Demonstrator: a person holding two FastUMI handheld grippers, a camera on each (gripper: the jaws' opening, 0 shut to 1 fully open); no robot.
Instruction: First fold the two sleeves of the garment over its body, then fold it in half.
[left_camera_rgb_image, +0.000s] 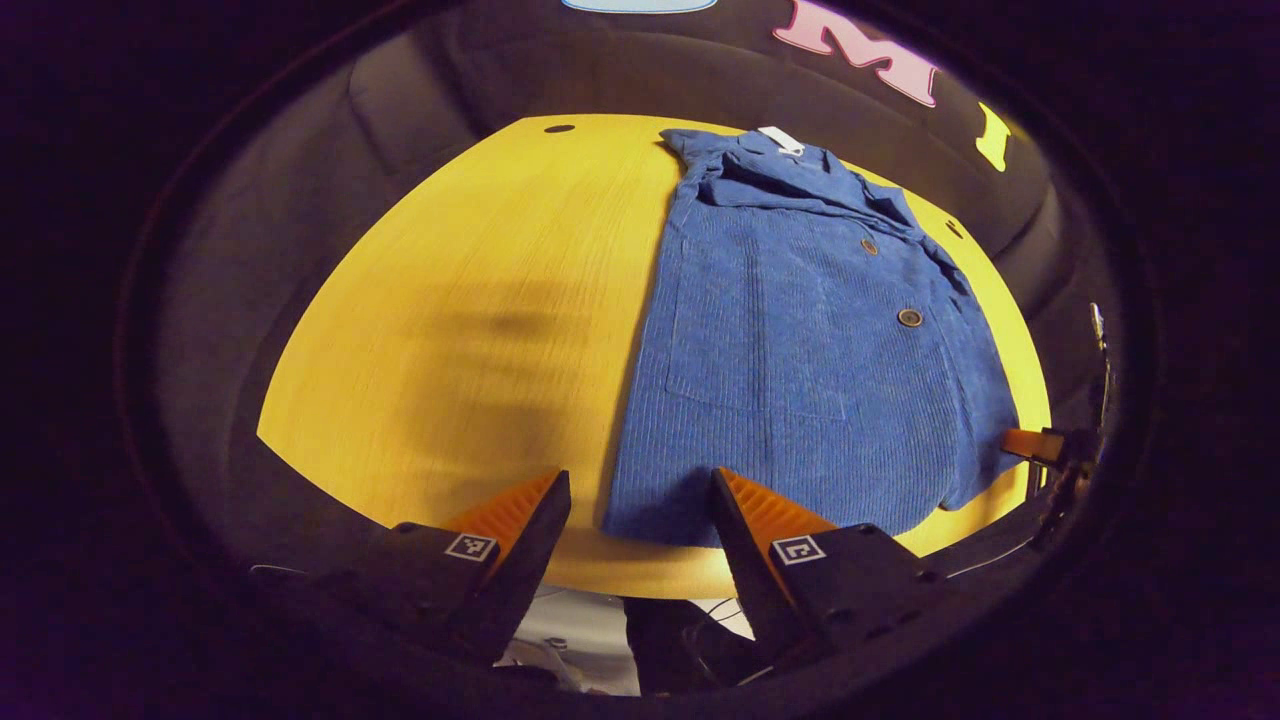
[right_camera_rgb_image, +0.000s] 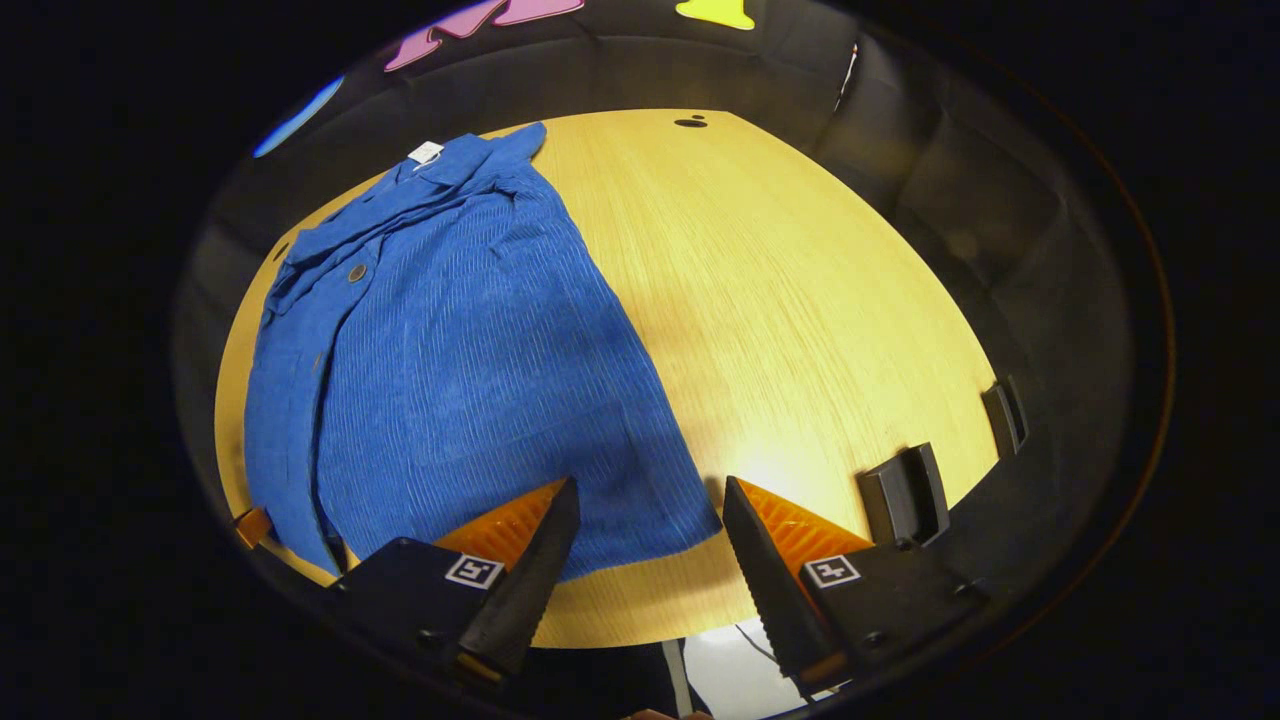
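Lay flat on the table (left_camera_rgb_image: 450, 300): a blue shirt (left_camera_rgb_image: 800, 340), long axis running away from both grippers, collar (left_camera_rgb_image: 770, 160) at the far edge, hem (left_camera_rgb_image: 680, 525) at the near edge. Looked already narrowed, sleeves apparently folded in, though not certain from these views. Left gripper (left_camera_rgb_image: 640, 500) spread wide and holding nothing, poised over the near edge just short of the hem's left corner. Right gripper (right_camera_rgb_image: 650, 520) likewise spread and empty, hovering by the hem's right corner (right_camera_rgb_image: 700, 525). Both about equally near the hem, one to each corner. Judged next: pinch both hem corners and carry them straight ahead toward the collar for the half fold. Plenty of bare wood either side of the shirt; far edge close behind the collar, near edge right under the fingers. Two dark clips (right_camera_rgb_image: 905, 495) on the right rim, well apart from the cloth.
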